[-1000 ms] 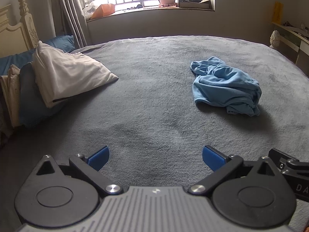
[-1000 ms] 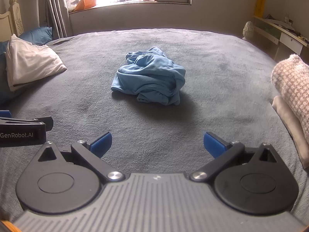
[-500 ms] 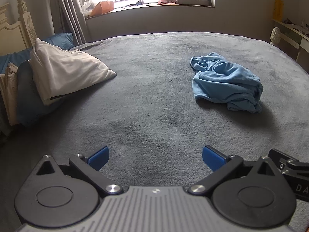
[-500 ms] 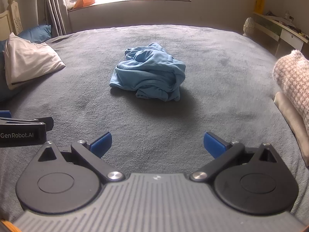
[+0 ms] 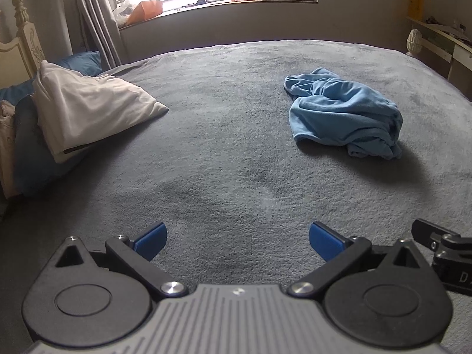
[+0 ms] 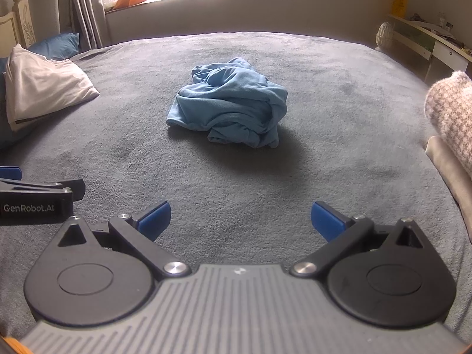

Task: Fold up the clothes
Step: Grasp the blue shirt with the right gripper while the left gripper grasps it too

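Observation:
A crumpled light-blue garment [image 5: 345, 115] [image 6: 233, 106] lies in a heap on the grey bedspread [image 5: 221, 162] [image 6: 339, 147]. My left gripper [image 5: 237, 237] hovers open over bare bedspread, with the garment ahead and to its right. My right gripper [image 6: 240, 218] is open too, and the garment sits straight ahead of it, a little left of centre. Nothing is between either pair of blue fingertips. The left gripper's side shows at the left edge of the right wrist view, and part of the right gripper [image 5: 442, 247] shows low right in the left wrist view.
White and blue pillows [image 5: 88, 109] [image 6: 38, 88] are piled at the left by the headboard [image 5: 23, 44]. Folded knit and beige cloth [image 6: 451, 126] rests at the bed's right edge. A window sill [image 5: 221, 3] with clutter runs along the far wall; a desk [image 6: 427, 38] stands at the right.
Both grippers have edged forward over the bed, so the blue garment looks slightly nearer. Both stay open, and the garment itself has not moved.

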`<state>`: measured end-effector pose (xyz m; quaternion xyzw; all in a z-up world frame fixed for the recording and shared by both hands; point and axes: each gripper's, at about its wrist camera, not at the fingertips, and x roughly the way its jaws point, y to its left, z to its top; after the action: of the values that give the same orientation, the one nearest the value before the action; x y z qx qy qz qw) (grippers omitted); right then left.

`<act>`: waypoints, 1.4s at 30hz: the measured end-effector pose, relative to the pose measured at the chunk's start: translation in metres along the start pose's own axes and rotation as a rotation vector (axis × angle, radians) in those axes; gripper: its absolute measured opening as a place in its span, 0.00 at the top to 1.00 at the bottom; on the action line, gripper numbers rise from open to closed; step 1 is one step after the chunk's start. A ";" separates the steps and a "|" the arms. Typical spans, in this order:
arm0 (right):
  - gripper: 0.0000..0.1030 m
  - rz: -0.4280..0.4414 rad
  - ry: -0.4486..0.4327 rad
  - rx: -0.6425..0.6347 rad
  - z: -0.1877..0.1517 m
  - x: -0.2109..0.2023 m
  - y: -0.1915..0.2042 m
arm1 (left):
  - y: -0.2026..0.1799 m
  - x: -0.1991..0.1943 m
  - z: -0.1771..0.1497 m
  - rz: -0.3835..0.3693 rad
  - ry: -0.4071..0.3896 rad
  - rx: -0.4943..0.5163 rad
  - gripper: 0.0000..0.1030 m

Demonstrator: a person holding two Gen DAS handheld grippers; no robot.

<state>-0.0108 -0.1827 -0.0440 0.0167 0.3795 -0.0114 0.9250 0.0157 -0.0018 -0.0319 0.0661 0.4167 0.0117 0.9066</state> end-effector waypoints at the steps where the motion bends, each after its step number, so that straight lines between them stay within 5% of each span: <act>1: 0.01 -0.001 -0.001 0.003 0.000 0.002 -0.002 | 0.001 0.003 0.000 -0.011 -0.002 -0.001 0.00; 8: 0.01 0.032 -0.090 0.062 0.003 0.021 -0.023 | 0.010 0.026 -0.001 -0.098 -0.025 -0.059 0.00; 19: 0.01 0.076 -0.243 -0.119 0.065 0.067 -0.020 | 0.018 0.072 0.020 -0.229 -0.118 -0.165 0.00; 24: 0.01 0.123 -0.235 -0.134 0.105 0.110 -0.023 | -0.002 0.100 0.051 -0.204 -0.231 -0.035 0.02; 28: 0.01 0.184 -0.176 -0.050 0.133 0.148 -0.035 | -0.019 0.132 0.077 -0.237 -0.216 0.029 0.05; 35: 0.05 0.276 -0.015 0.074 0.143 0.203 -0.045 | -0.051 0.177 0.094 -0.292 -0.133 0.083 0.21; 40: 0.37 0.289 0.017 0.077 0.137 0.209 -0.046 | -0.056 0.181 0.092 -0.330 -0.121 0.072 0.43; 42: 0.52 0.288 0.018 0.070 0.138 0.208 -0.046 | -0.057 0.178 0.092 -0.349 -0.122 0.076 0.66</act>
<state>0.2326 -0.2357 -0.0933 0.1033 0.3809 0.1084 0.9124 0.1993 -0.0552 -0.1140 0.0277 0.3665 -0.1657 0.9151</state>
